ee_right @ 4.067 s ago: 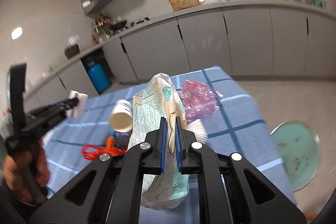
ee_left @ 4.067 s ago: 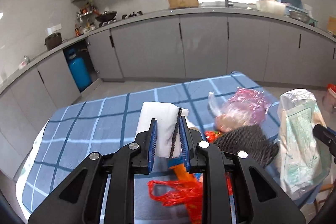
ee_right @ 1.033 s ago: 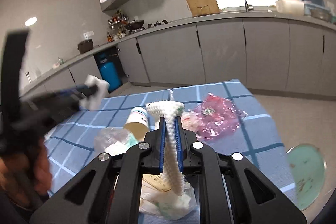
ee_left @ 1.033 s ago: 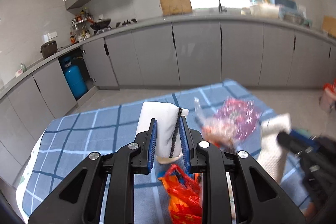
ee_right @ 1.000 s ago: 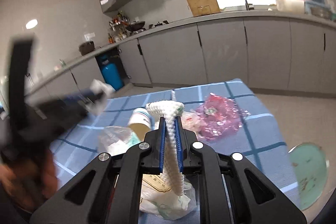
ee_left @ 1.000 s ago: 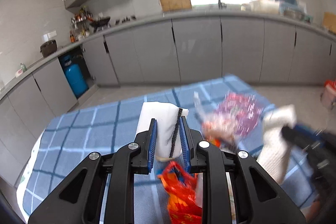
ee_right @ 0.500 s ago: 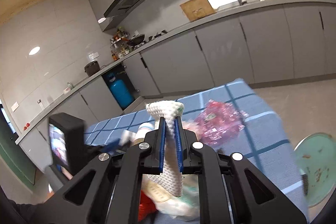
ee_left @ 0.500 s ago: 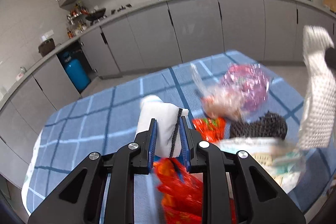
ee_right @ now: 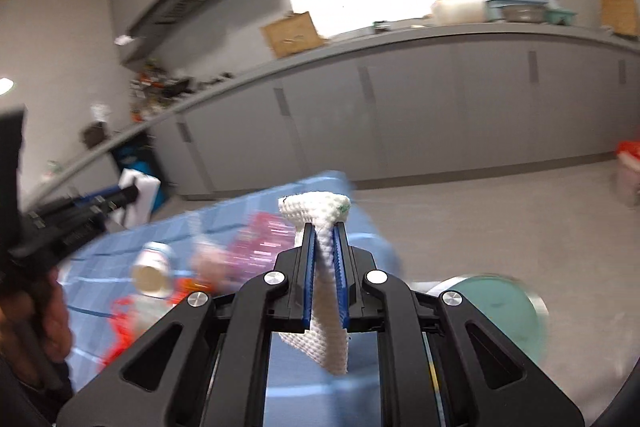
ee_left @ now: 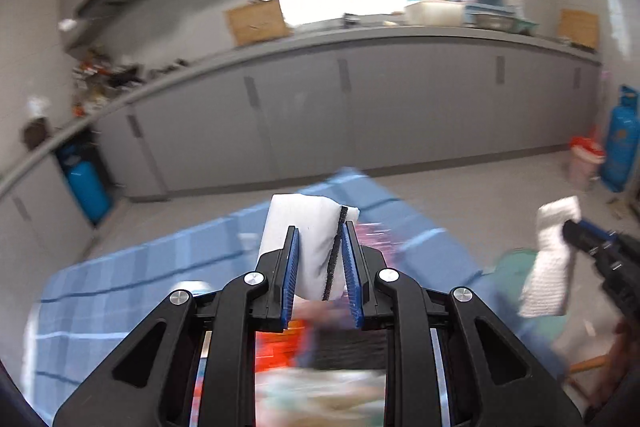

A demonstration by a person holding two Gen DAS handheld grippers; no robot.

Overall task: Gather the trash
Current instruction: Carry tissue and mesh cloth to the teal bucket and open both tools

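Both claws now off the table (ee_left: pixel 120 291)

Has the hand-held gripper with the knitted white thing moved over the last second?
Yes. The right hand-held gripper swung right: the cardboard box slid left, and a red-lined bin came into view.

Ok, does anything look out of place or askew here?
Only the expected clutter. A white cup lies tipped on its side on the blue checked tablecloth, among a pink wrapper and red plastic. The left gripper grips white padding; the right gripper pinches foam netting.
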